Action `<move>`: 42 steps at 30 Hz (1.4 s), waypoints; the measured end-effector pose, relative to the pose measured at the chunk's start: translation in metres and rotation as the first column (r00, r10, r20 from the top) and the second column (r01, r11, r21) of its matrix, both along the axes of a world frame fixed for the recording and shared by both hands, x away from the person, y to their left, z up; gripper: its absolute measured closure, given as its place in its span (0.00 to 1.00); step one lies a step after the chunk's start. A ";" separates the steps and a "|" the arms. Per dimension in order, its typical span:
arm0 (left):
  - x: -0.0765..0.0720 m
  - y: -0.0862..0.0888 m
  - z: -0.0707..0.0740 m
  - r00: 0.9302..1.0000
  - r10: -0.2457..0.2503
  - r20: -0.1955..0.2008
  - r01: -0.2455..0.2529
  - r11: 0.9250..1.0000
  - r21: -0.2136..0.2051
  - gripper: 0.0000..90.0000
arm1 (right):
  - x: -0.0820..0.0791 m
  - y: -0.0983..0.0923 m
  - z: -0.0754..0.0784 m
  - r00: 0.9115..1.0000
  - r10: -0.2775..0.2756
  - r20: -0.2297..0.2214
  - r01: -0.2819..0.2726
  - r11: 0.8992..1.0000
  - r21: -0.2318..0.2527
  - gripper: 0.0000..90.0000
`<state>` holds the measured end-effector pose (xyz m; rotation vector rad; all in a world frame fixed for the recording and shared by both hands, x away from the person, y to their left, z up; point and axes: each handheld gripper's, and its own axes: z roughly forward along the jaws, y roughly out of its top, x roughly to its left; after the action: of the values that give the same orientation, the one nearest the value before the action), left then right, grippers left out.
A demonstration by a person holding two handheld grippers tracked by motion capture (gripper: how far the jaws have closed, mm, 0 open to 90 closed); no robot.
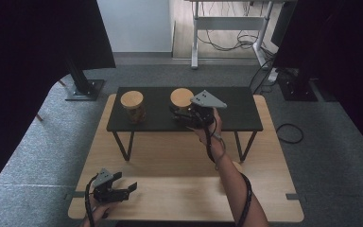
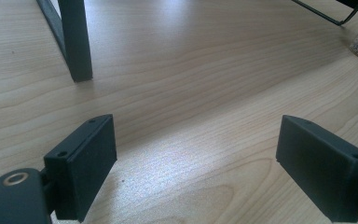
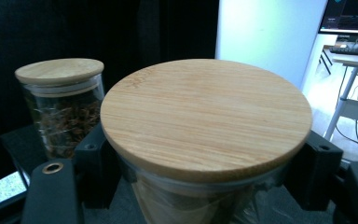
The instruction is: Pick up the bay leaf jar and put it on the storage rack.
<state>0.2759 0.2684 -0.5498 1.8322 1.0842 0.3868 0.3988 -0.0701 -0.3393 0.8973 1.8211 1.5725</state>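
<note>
The jar [image 3: 205, 140] with the round wooden lid [image 3: 206, 116] stands on the black shelf [image 1: 236, 116] that is raised on thin legs above the counter [image 1: 170, 156], a little right of the shelf's middle. The right gripper [image 1: 185, 115] has its jaws closed on the glass just under the lid, one at each side, so the jar is firmly held. At about nine o'clock from it, well apart on the same shelf, stands a second jar [image 1: 133, 107] with a matching lid and dark dried contents.

The step in hand looks like moving the gripped jar along or off the shelf. The next move calls for keeping the jar upright, lifting it enough to clear the shelf top, and steering wide of the other jar.

The left gripper [image 1: 123, 187] rests low over the counter at about seven o'clock from the shelf, its jaws standing wide with bare wood between them.
</note>
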 end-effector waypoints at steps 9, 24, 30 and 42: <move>0.000 0.000 0.000 1.000 -0.001 0.000 0.001 1.000 0.002 0.13 | 0.007 0.004 -0.004 1.000 -0.016 -0.016 0.016 1.000 -0.024 0.27; 0.000 -0.001 0.000 1.000 0.001 0.003 -0.001 1.000 0.009 0.13 | 0.013 0.004 -0.012 0.994 -0.095 -0.057 0.093 0.995 -0.036 0.26; 0.000 -0.002 0.000 1.000 0.001 0.004 -0.001 1.000 0.013 0.13 | 0.011 0.005 -0.011 0.993 -0.109 -0.055 0.106 0.993 -0.046 0.26; -0.001 0.000 0.000 1.000 0.008 0.009 -0.008 1.000 0.005 0.13 | 0.012 0.005 -0.016 0.992 -0.115 -0.060 0.113 0.993 -0.038 0.21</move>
<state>0.2745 0.2685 -0.5496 1.8300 1.0851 0.4027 0.4104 -0.0650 -0.3556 1.0256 1.8000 1.4531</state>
